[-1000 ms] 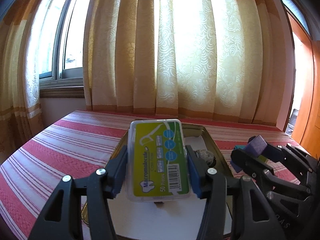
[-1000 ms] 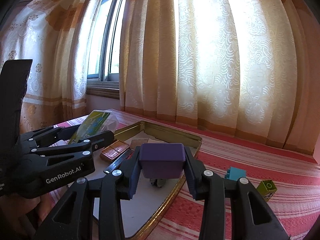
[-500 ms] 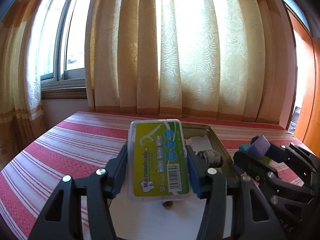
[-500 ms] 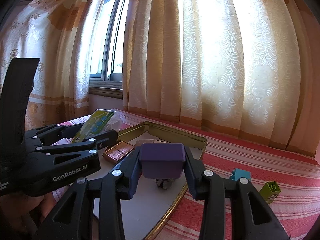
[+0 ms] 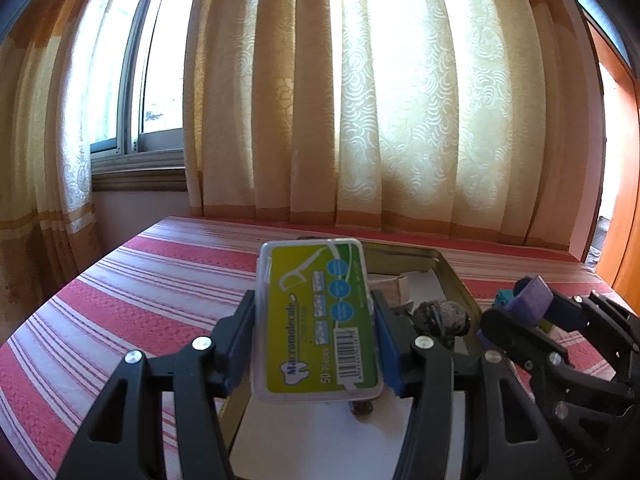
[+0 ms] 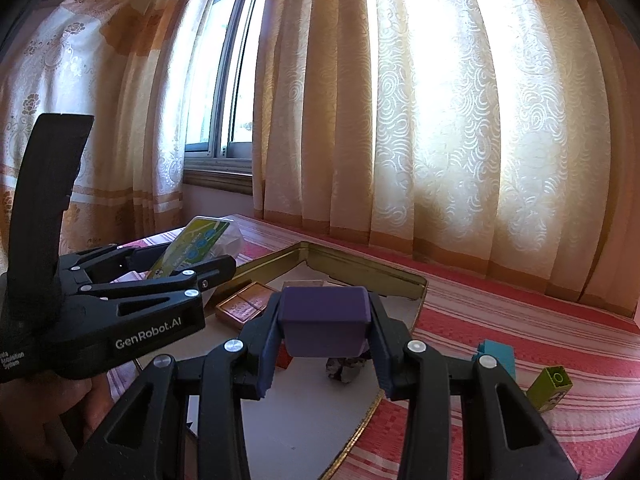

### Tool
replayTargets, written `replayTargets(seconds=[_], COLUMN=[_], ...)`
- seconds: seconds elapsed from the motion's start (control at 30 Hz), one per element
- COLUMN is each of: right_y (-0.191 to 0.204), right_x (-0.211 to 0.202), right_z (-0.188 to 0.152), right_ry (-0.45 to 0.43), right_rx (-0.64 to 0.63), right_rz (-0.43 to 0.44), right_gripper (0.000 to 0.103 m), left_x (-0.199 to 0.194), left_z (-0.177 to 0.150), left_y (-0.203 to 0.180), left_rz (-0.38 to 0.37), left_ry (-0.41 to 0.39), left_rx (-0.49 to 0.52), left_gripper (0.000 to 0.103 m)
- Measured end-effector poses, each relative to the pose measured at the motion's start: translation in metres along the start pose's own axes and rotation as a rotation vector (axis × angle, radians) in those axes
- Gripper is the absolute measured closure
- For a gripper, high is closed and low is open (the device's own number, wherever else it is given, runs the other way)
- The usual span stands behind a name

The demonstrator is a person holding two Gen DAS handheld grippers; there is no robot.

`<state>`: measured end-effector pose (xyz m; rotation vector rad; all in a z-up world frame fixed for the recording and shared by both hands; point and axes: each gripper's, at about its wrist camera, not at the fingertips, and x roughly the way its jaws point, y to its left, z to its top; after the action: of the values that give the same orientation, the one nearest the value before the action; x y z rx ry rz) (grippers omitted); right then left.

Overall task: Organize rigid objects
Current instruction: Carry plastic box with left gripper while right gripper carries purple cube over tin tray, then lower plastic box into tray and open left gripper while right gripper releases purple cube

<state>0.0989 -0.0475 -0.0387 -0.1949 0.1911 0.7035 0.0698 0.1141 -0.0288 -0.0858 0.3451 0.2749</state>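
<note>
Here, left tongs (image 5: 316,344) grip floss box (image 5: 318,316), right tongs (image 6: 324,344) purple block (image 6: 324,320), above cluttered tray (image 6: 400,280).

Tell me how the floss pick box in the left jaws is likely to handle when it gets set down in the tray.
The floss pick box looks like a stiff, thin clear plastic case, so it probably keeps its shape. Its glossy sides could slip in the left gripper. Being flat and held on edge, it would likely tip flat on the tray.
</note>
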Motion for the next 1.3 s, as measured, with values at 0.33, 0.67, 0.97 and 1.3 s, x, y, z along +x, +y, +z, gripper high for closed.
replayTargets(seconds=[0.33,0.67,0.97,1.3], right_y=[0.006,0.006,-0.002,-0.023], right_x=[0.011,0.017,0.025,0.057], right_z=[0.003,0.004,0.005,0.014], right_ry=[0.028,0.049,0.077,0.189], right_rx=[-0.017,-0.016,-0.003,0.065], right_rz=[0.014,0.03,0.034,0.071], right_gripper=[0.061,0.061,0.061,0.061], left_x=[0.007,0.015,0.025,0.042], left_z=[0.002,0.004,0.003,0.013], left_y=[0.008,0.01,0.004,-0.007], left_rz=[0.014,0.016,0.004,-0.022], left_ry=[0.021,0.055,0.103,0.199], left_rx=[0.007,0.014,0.053,0.123], left_gripper=[0.049,0.049,0.049,0.049])
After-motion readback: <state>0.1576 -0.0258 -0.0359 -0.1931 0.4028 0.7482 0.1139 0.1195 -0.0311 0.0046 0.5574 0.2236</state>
